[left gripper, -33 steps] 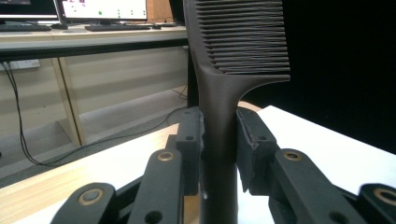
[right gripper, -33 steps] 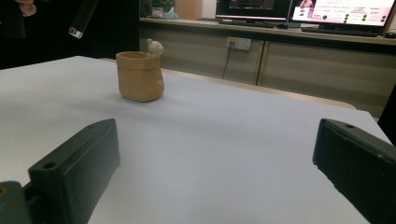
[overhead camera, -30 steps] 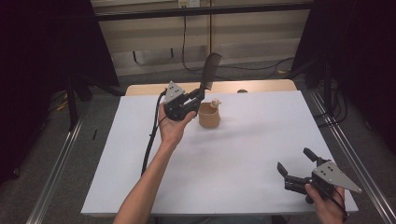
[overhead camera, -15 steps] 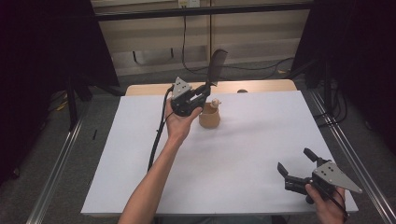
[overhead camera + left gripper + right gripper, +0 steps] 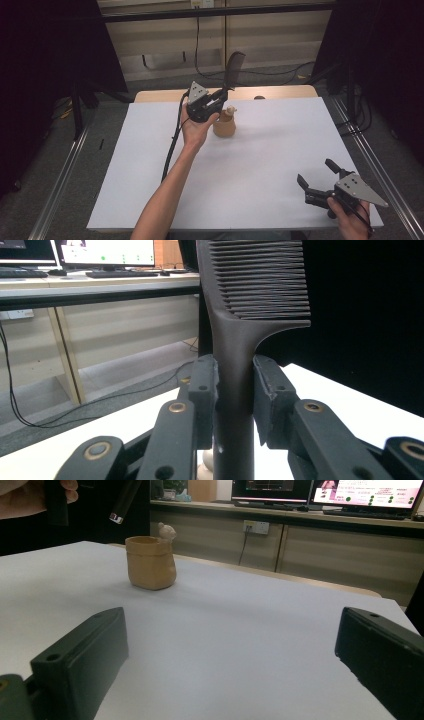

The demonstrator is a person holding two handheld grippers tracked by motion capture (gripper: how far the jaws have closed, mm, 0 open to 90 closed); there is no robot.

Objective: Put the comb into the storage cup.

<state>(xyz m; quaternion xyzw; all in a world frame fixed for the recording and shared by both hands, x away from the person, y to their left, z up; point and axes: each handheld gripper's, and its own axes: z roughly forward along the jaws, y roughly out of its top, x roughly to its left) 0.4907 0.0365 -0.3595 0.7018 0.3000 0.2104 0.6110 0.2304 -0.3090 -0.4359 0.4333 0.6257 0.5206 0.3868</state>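
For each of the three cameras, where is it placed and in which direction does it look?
High view: above the near table edge, looking forward and down; both forearms and tongs show.
Left gripper view: on the left tongs, looking up the black plastic comb.
Right gripper view: on the right tongs, low over the table.
Shared by the high and right gripper views: the small tan ceramic pot.

Black comb (image 5: 252, 315), handle clamped, upright above tan pot (image 5: 224, 125), perhaps ceramic

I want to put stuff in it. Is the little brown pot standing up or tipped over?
Standing up. The brown pot sits flat on the white table, with its open mouth facing upward.
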